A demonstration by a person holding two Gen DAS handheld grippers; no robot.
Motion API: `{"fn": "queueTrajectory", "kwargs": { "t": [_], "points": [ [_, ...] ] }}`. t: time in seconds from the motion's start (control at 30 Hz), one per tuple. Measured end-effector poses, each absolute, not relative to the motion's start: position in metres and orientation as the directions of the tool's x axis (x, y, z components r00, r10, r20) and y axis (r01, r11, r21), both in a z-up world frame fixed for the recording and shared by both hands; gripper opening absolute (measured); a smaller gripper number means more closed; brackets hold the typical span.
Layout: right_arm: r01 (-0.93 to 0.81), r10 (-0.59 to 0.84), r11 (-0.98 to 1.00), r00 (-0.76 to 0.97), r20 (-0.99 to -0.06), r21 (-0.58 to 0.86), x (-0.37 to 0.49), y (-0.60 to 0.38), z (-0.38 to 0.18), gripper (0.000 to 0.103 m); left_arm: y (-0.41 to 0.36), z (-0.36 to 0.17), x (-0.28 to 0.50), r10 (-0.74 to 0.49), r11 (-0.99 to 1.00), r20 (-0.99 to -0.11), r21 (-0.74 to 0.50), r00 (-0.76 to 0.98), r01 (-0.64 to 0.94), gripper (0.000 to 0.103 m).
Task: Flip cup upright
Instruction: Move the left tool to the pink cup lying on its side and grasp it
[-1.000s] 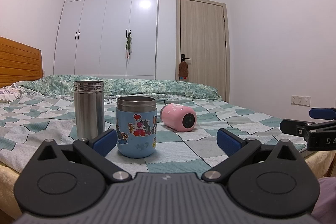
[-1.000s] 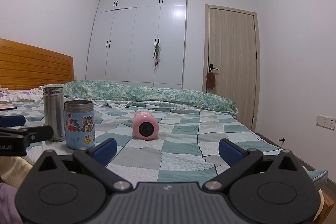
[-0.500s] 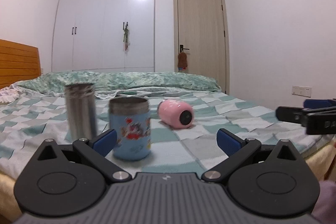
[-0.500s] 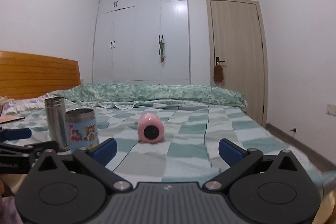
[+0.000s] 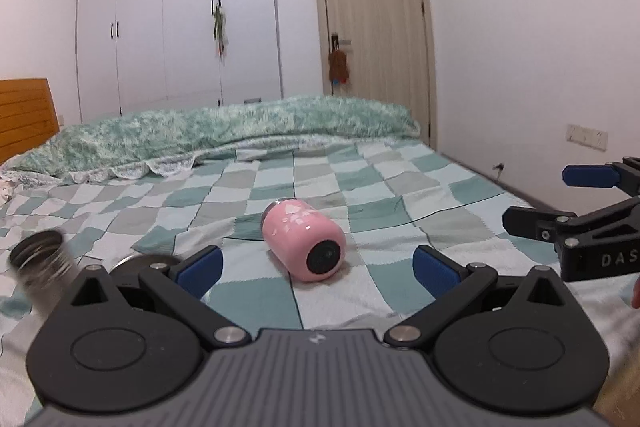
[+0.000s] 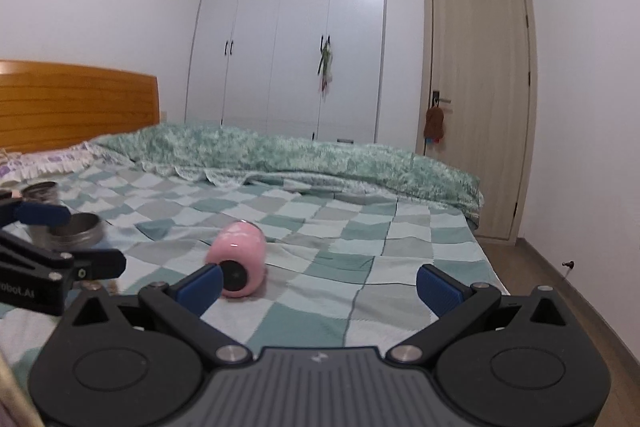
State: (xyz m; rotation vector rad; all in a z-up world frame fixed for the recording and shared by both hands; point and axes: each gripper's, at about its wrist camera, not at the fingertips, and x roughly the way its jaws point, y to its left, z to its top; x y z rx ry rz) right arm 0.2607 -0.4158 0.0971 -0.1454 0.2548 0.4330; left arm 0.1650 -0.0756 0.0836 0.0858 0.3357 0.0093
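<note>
A pink cup (image 5: 305, 243) lies on its side on the checked bedspread, its dark base toward me. My left gripper (image 5: 318, 267) is open and empty, just short of the cup, which sits between its fingers in view. In the right wrist view the pink cup (image 6: 240, 259) lies behind the left fingertip of my right gripper (image 6: 320, 287), which is open and empty. The right gripper also shows at the right edge of the left wrist view (image 5: 576, 211).
A steel flask (image 5: 40, 267) and a steel-rimmed cup (image 6: 78, 229) stand at the left on the bed. A folded green quilt (image 5: 224, 131) lies across the far side. The wooden headboard (image 6: 76, 103) is at left, the bed's edge and floor at right.
Both grippers have risen and tilted down toward the bed. The left one has swung right, so the pink cup is now centred and the two standing cups have slid to the left edge.
</note>
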Motion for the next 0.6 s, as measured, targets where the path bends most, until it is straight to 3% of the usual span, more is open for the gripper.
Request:
{"fn": "queueTrajectory", "kwargs": {
  "t": [0.17, 0.6],
  "points": [
    [-0.442, 0.386, 0.892, 0.855, -0.348, -0.098, 0.323, -0.416, 0.103, 0.103, -0.071, 0.094, 0.227, 0.056, 0.998, -0.428, 0.043, 0.902, -0.042, 0.103],
    [-0.536, 0.413, 0.835, 0.76, -0.503, -0.123, 0.464, -0.385, 0.087, 0.103, -0.052, 0.084, 0.384, 0.213, 0.972, -0.676, 0.076, 0.705, -0.222, 0.103]
  ]
}}
